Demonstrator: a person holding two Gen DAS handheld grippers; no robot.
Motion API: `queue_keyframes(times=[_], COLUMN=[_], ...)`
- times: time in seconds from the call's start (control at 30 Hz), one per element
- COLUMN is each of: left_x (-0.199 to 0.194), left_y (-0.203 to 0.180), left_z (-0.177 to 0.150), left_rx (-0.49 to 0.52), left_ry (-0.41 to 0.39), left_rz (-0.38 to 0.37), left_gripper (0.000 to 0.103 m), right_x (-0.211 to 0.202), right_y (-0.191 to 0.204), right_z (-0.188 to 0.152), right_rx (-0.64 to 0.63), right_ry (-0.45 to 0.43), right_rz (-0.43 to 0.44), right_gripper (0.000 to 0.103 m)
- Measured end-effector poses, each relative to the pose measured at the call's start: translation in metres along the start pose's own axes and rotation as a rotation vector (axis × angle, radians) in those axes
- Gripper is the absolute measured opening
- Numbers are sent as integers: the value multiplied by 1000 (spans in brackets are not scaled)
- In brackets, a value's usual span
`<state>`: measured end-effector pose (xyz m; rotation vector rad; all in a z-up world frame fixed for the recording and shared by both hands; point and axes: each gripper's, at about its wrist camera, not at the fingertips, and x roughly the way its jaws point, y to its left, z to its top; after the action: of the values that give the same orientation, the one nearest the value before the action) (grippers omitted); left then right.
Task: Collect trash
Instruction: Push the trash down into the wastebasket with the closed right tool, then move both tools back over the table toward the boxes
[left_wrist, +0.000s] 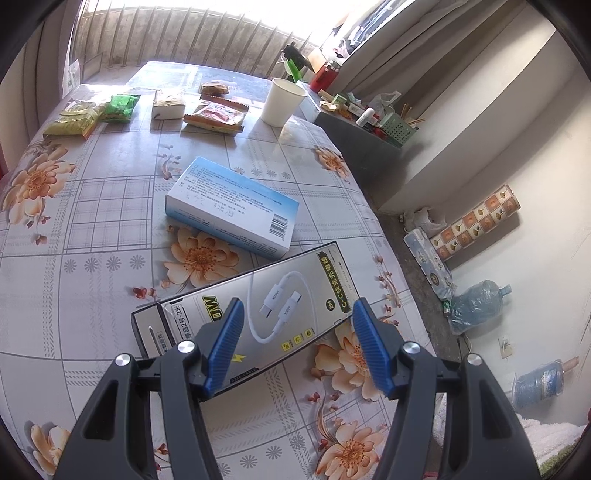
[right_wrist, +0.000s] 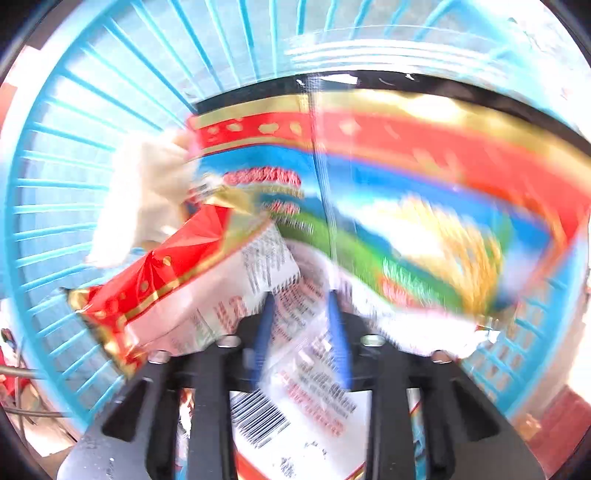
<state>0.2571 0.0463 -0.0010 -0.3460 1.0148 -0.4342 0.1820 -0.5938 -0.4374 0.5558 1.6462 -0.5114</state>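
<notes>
**Inspector:** Left side first. What stands on the table (left_wrist: 92, 206)?

**Assistant:** A flowered cloth covers it. The left gripper (left_wrist: 297, 334) hangs over the near edge, jaws apart, nothing pressed between the blue pads (left_wrist: 225, 343). Below the gap lies a silver cable box (left_wrist: 255, 314), flat on the cloth (the left pad overlaps it in the view; I cannot tell whether it touches).

**Inspector:** Beyond that?

**Assistant:** A blue-and-white carton (left_wrist: 232, 205) lies just past the cable box, its near corner at the silver box's far edge. Along the far side, left to right: a yellow packet (left_wrist: 74, 120), a green packet (left_wrist: 120, 107), a white tissue pack (left_wrist: 168, 105), a red snack wrapper (left_wrist: 216, 116), and an upright paper cup (left_wrist: 282, 101). Water jugs (left_wrist: 478, 306) lie on the floor to the right.

**Inspector:** The right side?

**Assistant:** The right gripper (right_wrist: 301, 332) points down into a blue slatted basket (right_wrist: 66, 166). The picture is blurred. Its jaws stand apart, with a white printed wrapper (right_wrist: 306, 369) between the fingers; the pads do not appear to pinch it.

**Inspector:** Basket contents?

**Assistant:** A large red, blue and green bag (right_wrist: 406, 192) fills the right half, a red-and-gold packet (right_wrist: 159, 284) lies at the left, and a crumpled white paper (right_wrist: 147, 195) sits behind it.
</notes>
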Motion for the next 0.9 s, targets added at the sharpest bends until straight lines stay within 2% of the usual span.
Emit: queue_keyframes(times=[0.13, 0.23, 0.37, 0.5, 0.57, 0.67, 0.77, 0.83, 0.9], left_x=[-18, -38, -63, -86, -97, -112, -122, -125, -126], left_y=[-7, -9, -11, -9, -7, -2, 8, 15, 23], left_z=[-8, -15, -25, -37, -44, -52, -58, -61, -63], left_rx=[11, 13, 27, 35, 37, 40, 34, 34, 33], left_ry=[-25, -56, -98, -134, -154, -190, -217, -223, -225], left_rz=[-22, -36, -42, -55, -56, -34, -6, 28, 58], left_gripper=[59, 59, 59, 59, 59, 59, 61, 62, 64], right_x=[-45, -81, -127, -178, -199, -233, -273, -300, -320], right_y=[-6, -13, -20, -46, -48, -52, -31, -14, 3], right_z=[-14, -25, -46, -55, -60, -85, -131, -161, -190], right_rx=[29, 57, 61, 70, 55, -8, -92, -146, -185], right_ry=[-133, -220, -317, -406, -457, -547, -646, -707, -762], right_rz=[93, 173, 217, 249, 266, 289, 314, 352, 403], right_gripper=[55, 56, 57, 57, 57, 61, 73, 87, 96])
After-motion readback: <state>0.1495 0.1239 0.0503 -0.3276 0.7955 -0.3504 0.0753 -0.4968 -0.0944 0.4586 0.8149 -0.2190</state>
